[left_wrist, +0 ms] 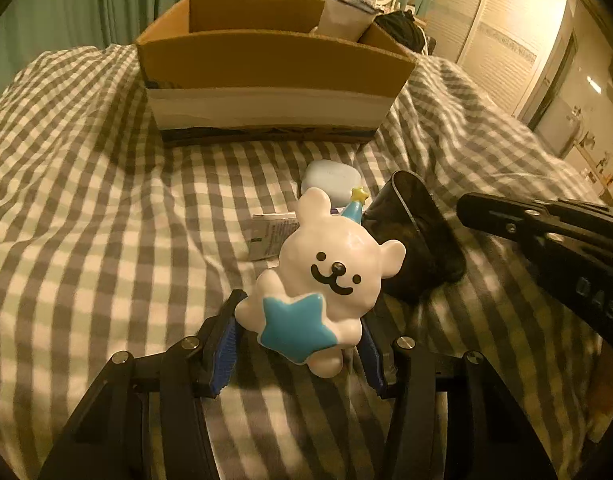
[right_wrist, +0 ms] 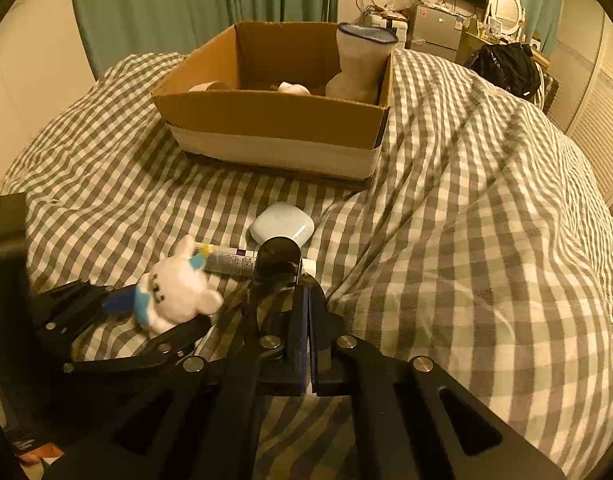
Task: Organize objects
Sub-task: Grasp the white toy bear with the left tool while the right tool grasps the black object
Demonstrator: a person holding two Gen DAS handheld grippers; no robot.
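My left gripper (left_wrist: 302, 332) is shut on a white bear toy (left_wrist: 330, 272) with a blue star, held just above the checked bedspread; it also shows in the right wrist view (right_wrist: 174, 288). My right gripper (right_wrist: 306, 312) is shut on the edge of a dark glossy clip-like object (right_wrist: 276, 264), which also shows in the left wrist view (left_wrist: 414, 232). A pale blue earbud case (right_wrist: 282, 224) and a white tube (right_wrist: 234, 262) lie just beyond. An open cardboard box (right_wrist: 274, 120) stands further back.
The box holds a white sock-like pouch (right_wrist: 360, 64) and small pale items (right_wrist: 292, 89). The checked bedspread (right_wrist: 486, 220) is rumpled to the right. A black bag (right_wrist: 506, 66), green curtains and a desk stand behind the bed.
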